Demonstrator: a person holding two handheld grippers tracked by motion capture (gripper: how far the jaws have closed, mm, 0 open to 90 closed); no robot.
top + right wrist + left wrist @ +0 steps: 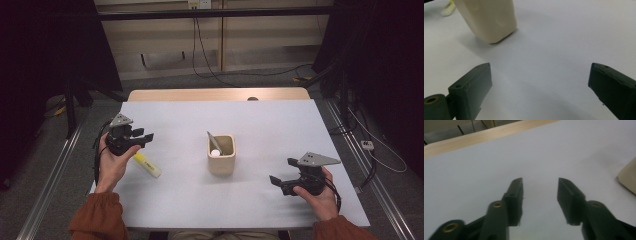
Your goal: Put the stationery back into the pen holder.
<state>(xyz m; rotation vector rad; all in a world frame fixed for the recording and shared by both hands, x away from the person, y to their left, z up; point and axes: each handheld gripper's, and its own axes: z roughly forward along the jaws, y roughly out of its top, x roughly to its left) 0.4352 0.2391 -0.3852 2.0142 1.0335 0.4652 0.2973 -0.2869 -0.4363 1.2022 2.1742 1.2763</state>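
Note:
A beige square cup [221, 154] stands mid-table with a grey flat piece and a small white thing inside. A yellow-and-white marker [147, 165] lies on the mat to its left, just under my left hand. My left gripper [142, 136] hovers above the marker's far end and points right toward the cup. In the left gripper view its jaws [540, 190] stand partly apart over bare mat, with the cup's edge [629, 176] at the right. My right gripper [282, 171] rests at the near right, open wide [540, 77], facing the cup [489, 17] and the marker [447, 8] beyond.
A white mat [260, 120] covers the table, and a strip of wooden tabletop [215, 94] shows at the far edge. Metal rails run along both sides of the table, and cables lie on the floor beyond.

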